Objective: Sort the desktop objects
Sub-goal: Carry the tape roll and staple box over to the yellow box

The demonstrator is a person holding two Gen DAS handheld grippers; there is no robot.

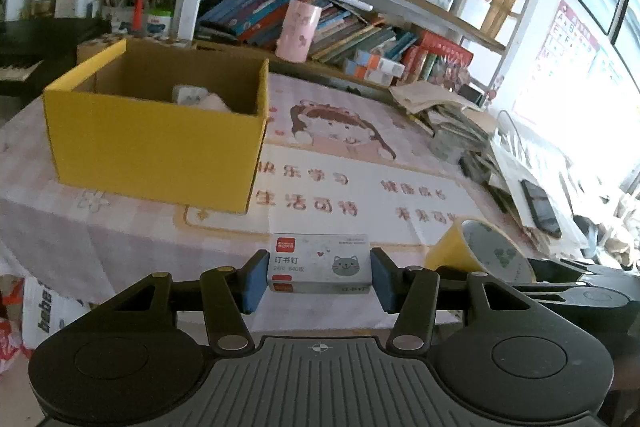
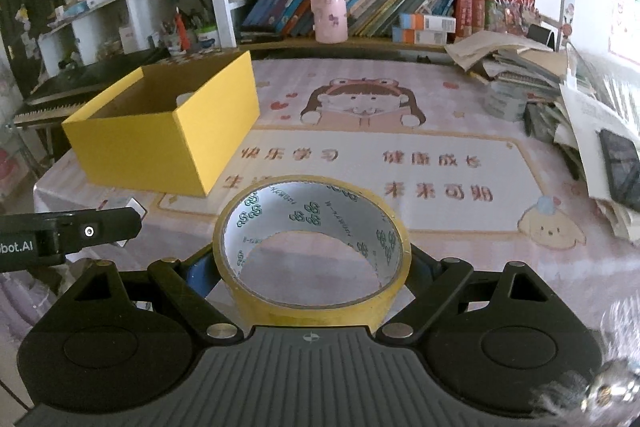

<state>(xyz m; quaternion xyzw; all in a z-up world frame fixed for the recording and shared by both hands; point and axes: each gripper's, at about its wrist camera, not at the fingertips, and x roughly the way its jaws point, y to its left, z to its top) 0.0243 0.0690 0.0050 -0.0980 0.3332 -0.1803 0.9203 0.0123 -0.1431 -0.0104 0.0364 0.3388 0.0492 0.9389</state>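
My left gripper (image 1: pixel 319 273) is shut on a small staple box (image 1: pixel 319 263) with a grey cat on it, its blue pads (image 1: pixel 256 281) pressing both ends, held above the near table edge. My right gripper (image 2: pixel 311 267) is shut on a yellow tape roll (image 2: pixel 312 247), which sits wide between the fingers; the same tape roll (image 1: pixel 476 253) shows at the right of the left wrist view. An open yellow cardboard box (image 1: pixel 156 143) stands on the table's left, ahead of both grippers, with pale items inside. The same cardboard box (image 2: pixel 168 131) is left of the tape.
A pink printed mat (image 2: pixel 380 155) covers the table. Piles of books and papers (image 2: pixel 532 79) and a dark tablet (image 2: pixel 620 163) crowd the right side. A pink cup (image 2: pixel 329 11) stands by the bookshelf at the back. A keyboard (image 2: pixel 52 107) lies beyond the left edge.
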